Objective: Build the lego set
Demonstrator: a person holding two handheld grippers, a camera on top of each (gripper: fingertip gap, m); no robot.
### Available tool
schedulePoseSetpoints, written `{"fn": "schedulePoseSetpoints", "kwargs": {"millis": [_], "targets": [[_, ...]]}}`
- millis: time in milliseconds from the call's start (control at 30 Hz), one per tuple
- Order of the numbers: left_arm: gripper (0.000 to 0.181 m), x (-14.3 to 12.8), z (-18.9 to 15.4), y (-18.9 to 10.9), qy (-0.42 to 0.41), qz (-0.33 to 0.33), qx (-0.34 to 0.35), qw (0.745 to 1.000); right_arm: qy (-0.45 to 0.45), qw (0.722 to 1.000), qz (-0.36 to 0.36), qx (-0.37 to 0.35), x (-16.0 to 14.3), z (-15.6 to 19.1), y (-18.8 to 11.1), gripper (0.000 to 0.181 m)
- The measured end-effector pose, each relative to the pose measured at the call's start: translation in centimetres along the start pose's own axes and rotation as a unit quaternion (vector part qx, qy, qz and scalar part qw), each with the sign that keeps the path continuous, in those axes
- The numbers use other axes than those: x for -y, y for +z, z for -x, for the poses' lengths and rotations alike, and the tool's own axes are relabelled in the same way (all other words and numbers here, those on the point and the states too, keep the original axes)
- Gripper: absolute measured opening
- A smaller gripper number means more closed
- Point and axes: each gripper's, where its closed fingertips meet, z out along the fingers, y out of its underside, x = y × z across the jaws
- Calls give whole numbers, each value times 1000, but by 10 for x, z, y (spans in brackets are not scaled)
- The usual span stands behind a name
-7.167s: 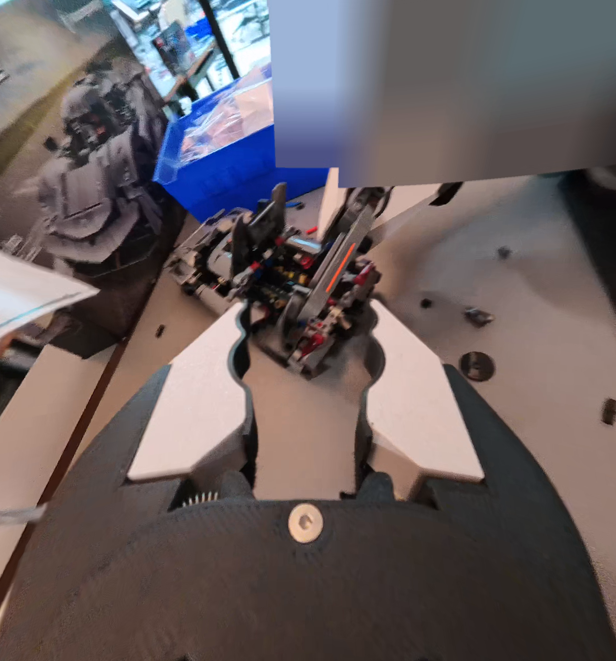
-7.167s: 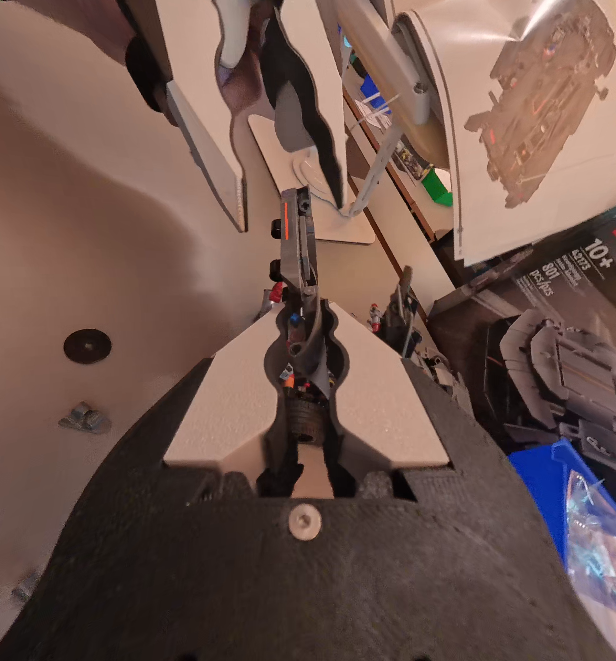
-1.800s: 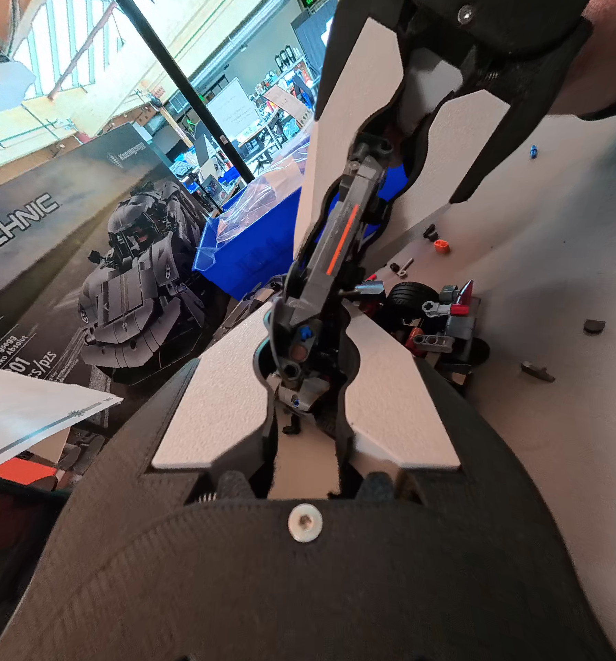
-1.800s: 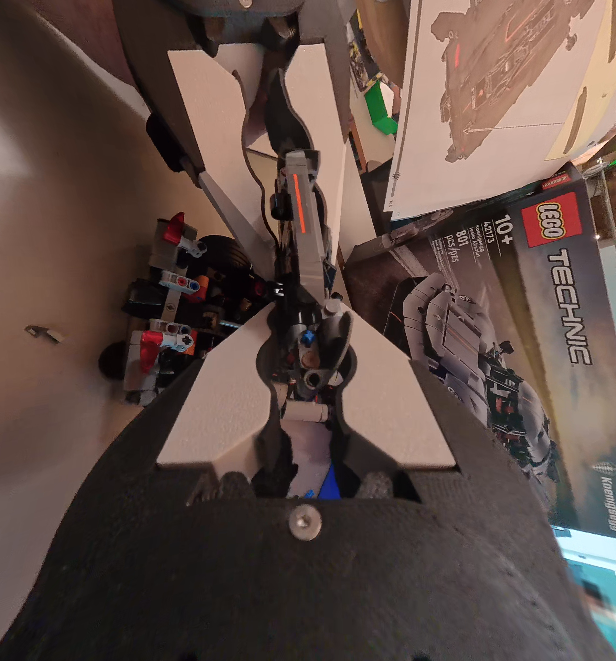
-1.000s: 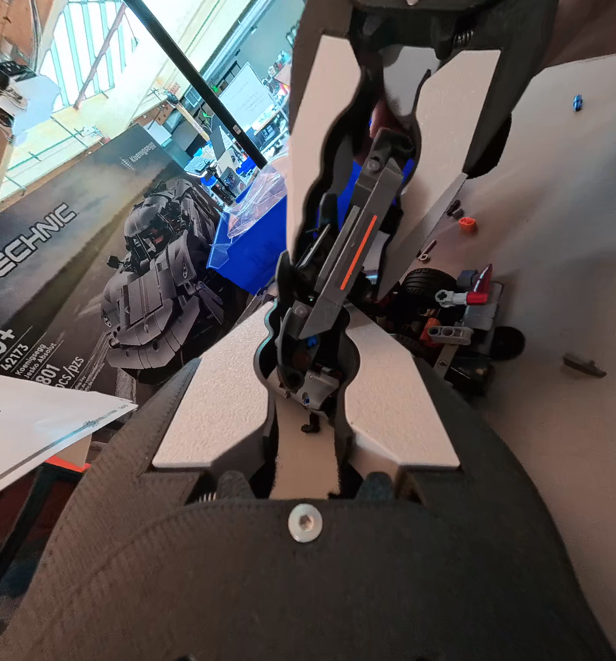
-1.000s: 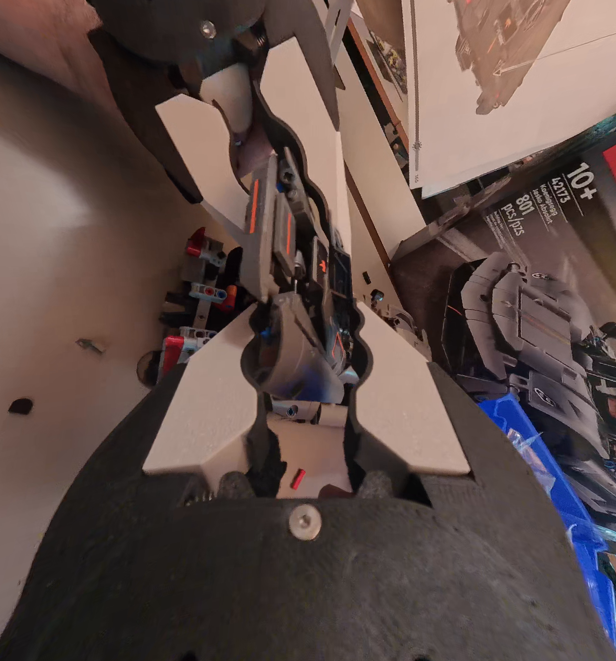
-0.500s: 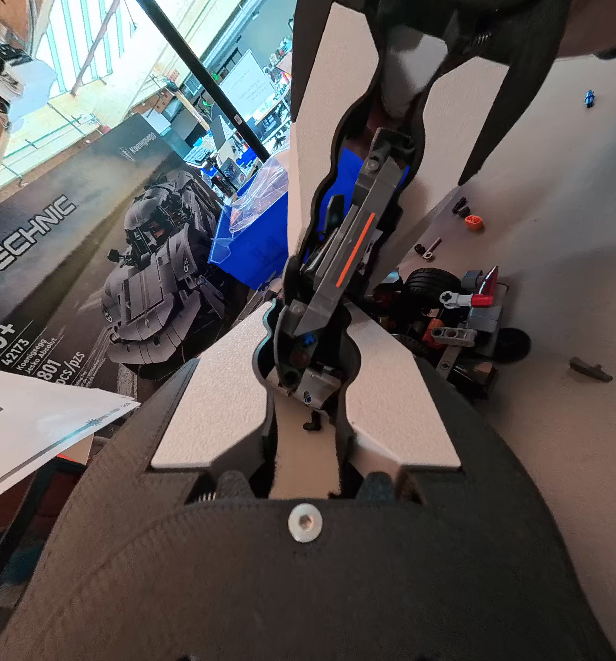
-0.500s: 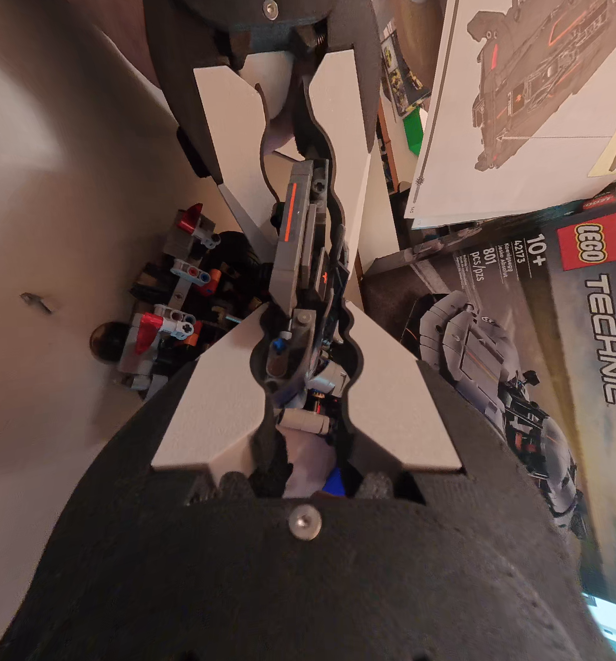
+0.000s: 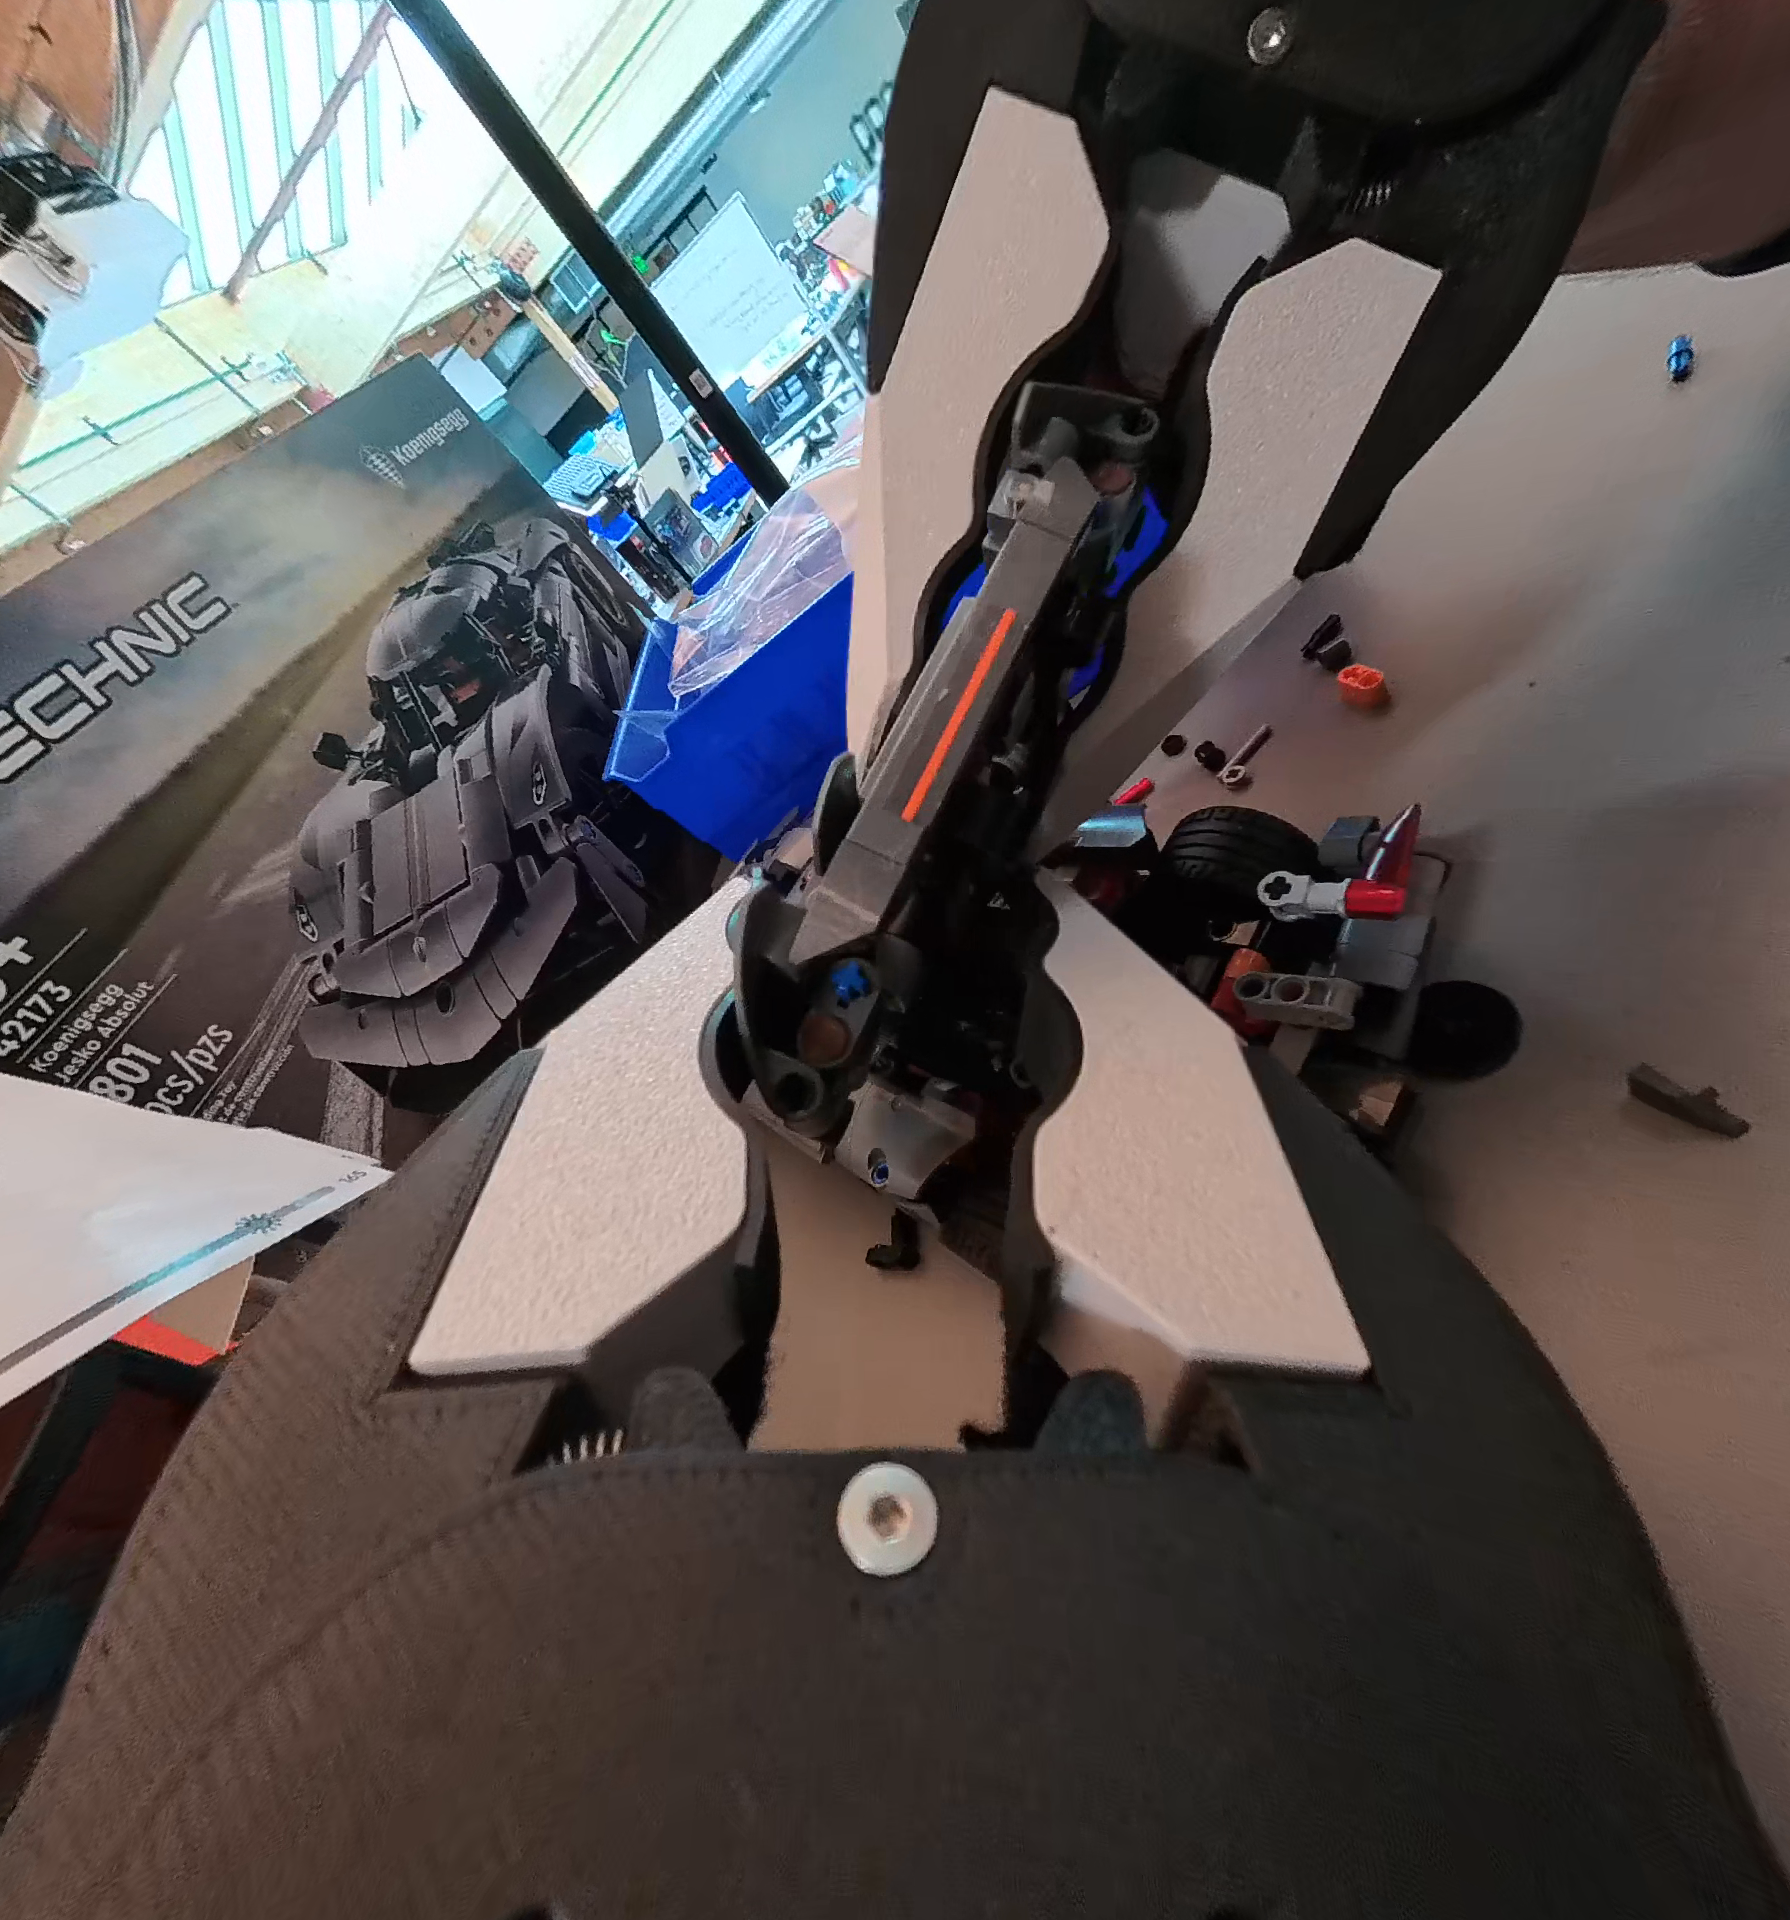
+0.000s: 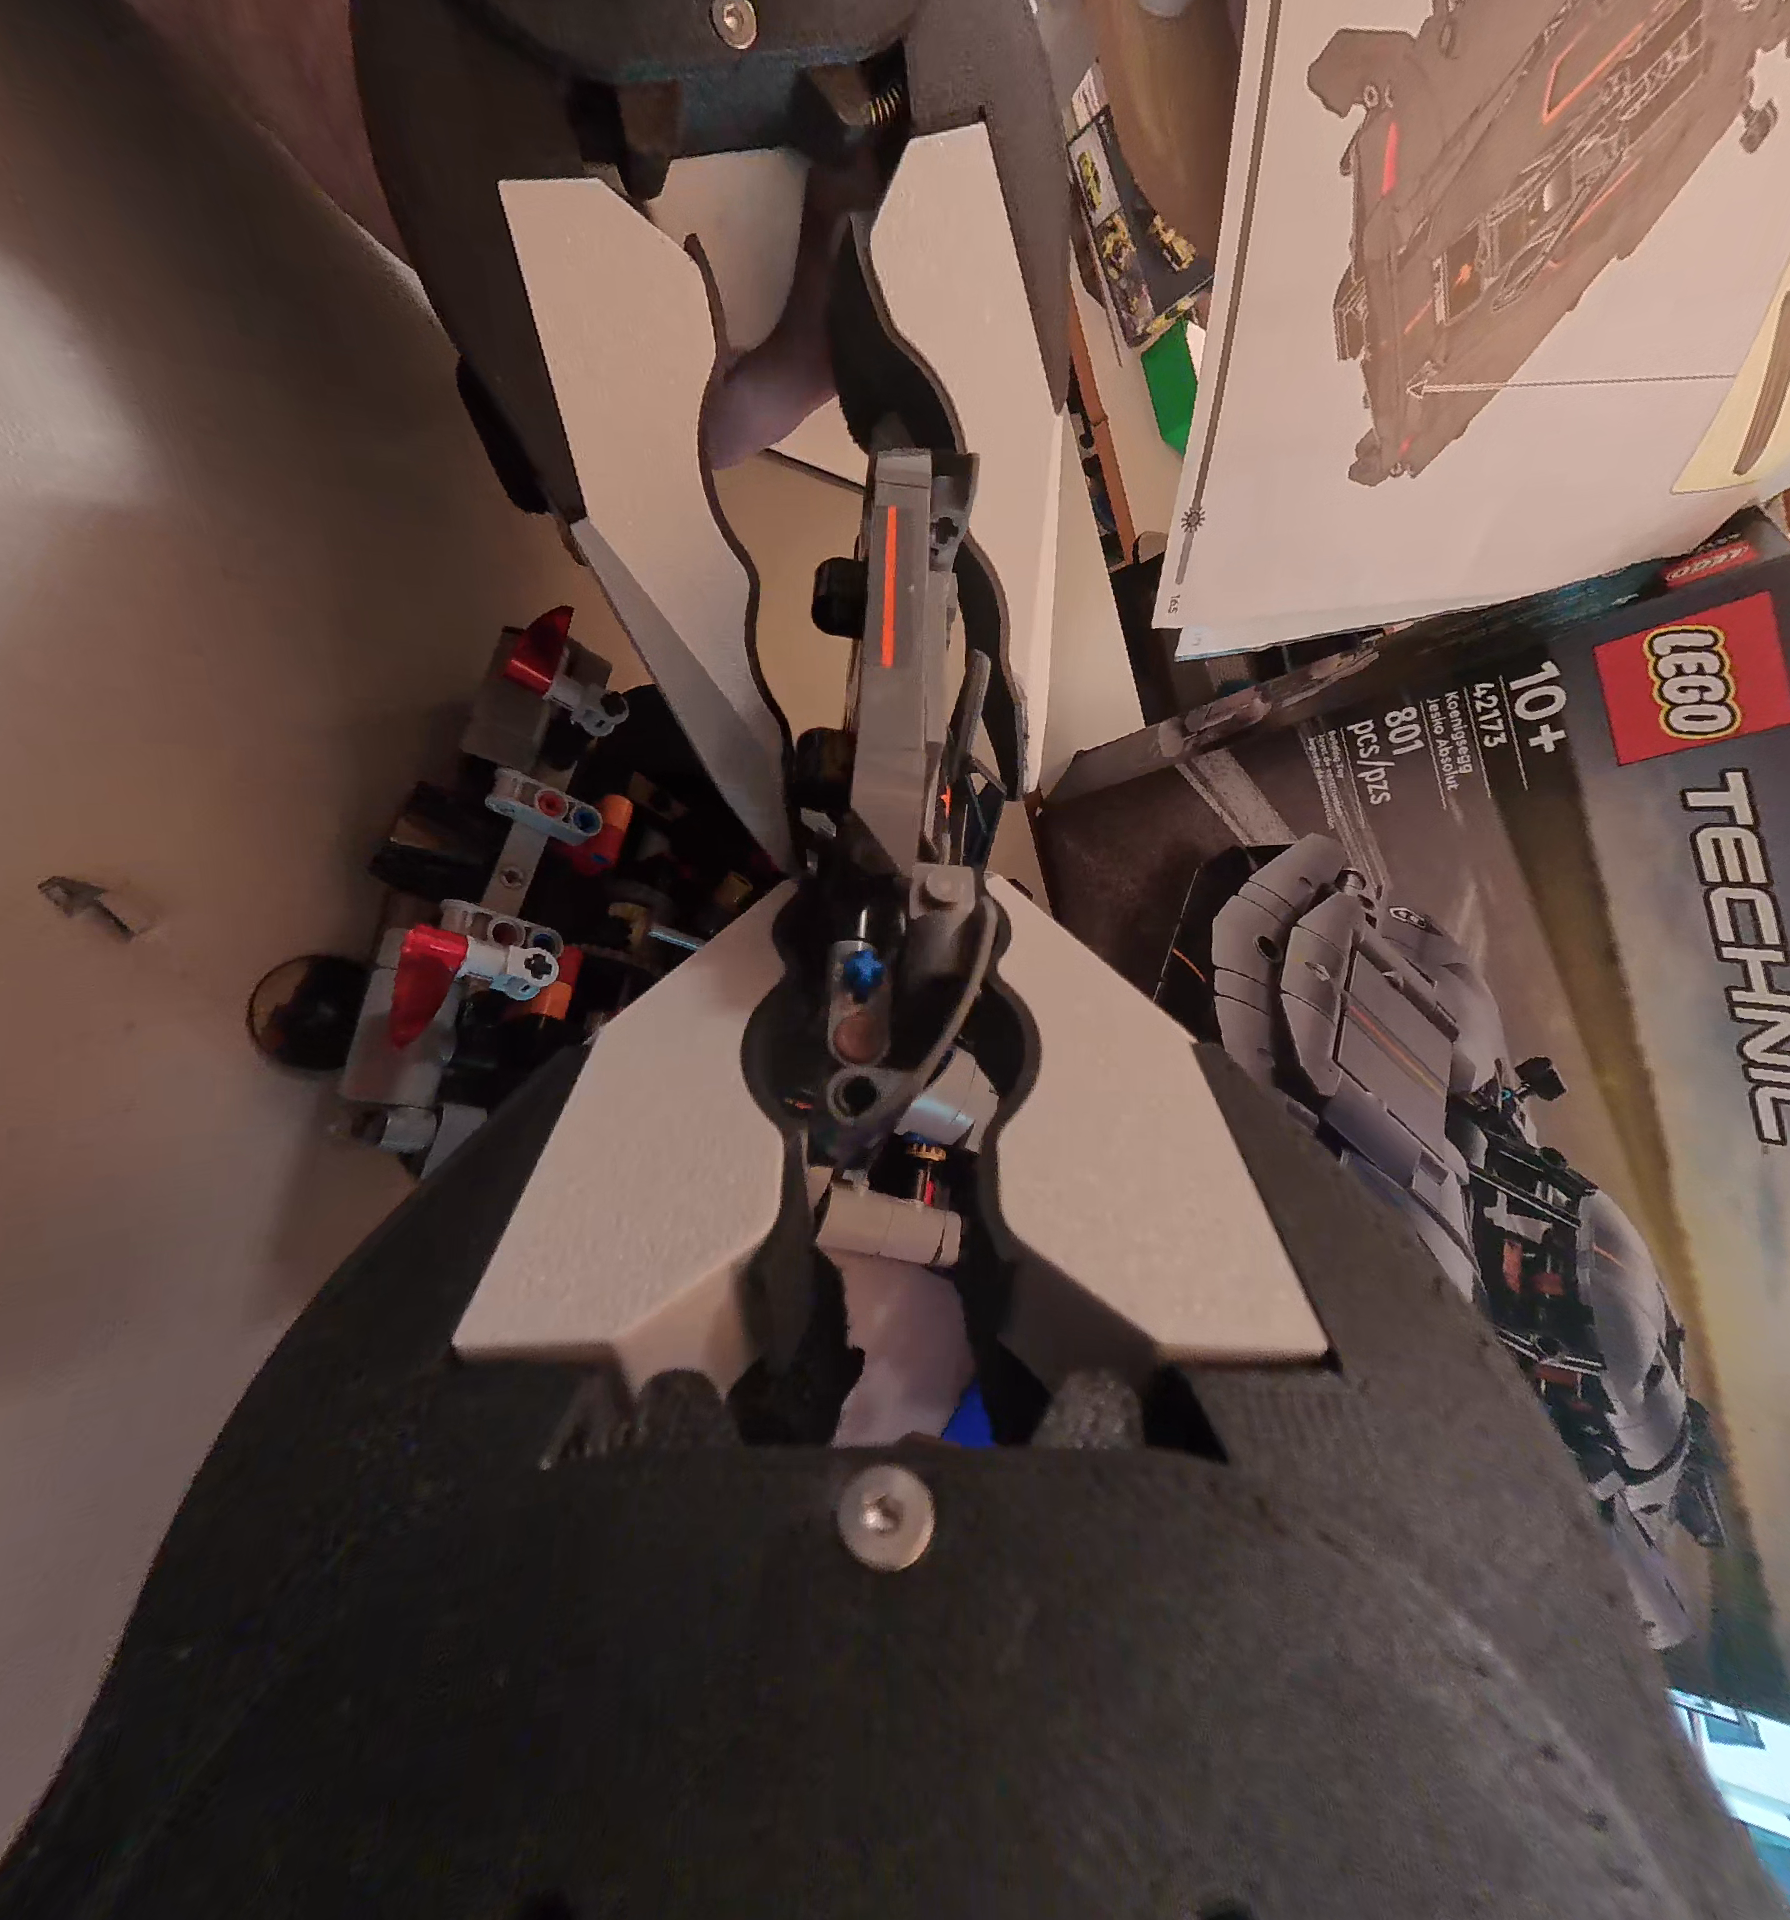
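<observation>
A long grey lego panel [image 9: 958, 707] with an orange stripe, with black and grey parts fixed on it, is held between both grippers above the white table [image 9: 1597, 1351]. My left gripper [image 9: 891, 935] is shut on its near end. My right gripper [image 9: 1057, 499] comes in from above and is shut on its far end. In the right wrist view the right gripper [image 10: 891, 935] clamps one end of the panel [image 10: 896, 686] and the left gripper [image 10: 912, 810] the other. A partly built chassis [image 9: 1286, 935] with a black tyre and red tips lies on the table just behind; it also shows in the right wrist view [image 10: 496, 935].
The lego box [image 9: 247, 779] stands at the left, with a blue bin [image 9: 735, 727] of bagged parts beside it. An instruction sheet [image 10: 1493, 312] hangs over the box [image 10: 1493, 935]. Loose pieces lie on the table: an orange one [image 9: 1358, 686], a dark one [image 9: 1686, 1101], a blue pin [image 9: 1680, 358]. Left and right tips are no more than a few centimetres apart.
Seven seconds ago my left gripper was open over the model on the table; it now grips the panel. Over the last second both grippers have twisted the panel slightly and kept hold.
</observation>
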Motion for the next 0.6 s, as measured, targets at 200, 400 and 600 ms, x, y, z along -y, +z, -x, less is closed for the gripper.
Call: {"fn": "schedulePoseSetpoints", "kwargs": {"millis": [200, 400, 600], "targets": [[35, 0, 2, 0, 7, 6, 11, 1000, 0, 1000, -5, -3, 1, 1, 1, 26], [30, -2, 0, 1, 28, 20, 17, 999, 8, 1000, 2, 15, -1, 4, 3, 40], [29, -2, 0, 1, 28, 30, 13, 999, 4, 1000, 1, 12, -1, 2, 1, 38]]}}
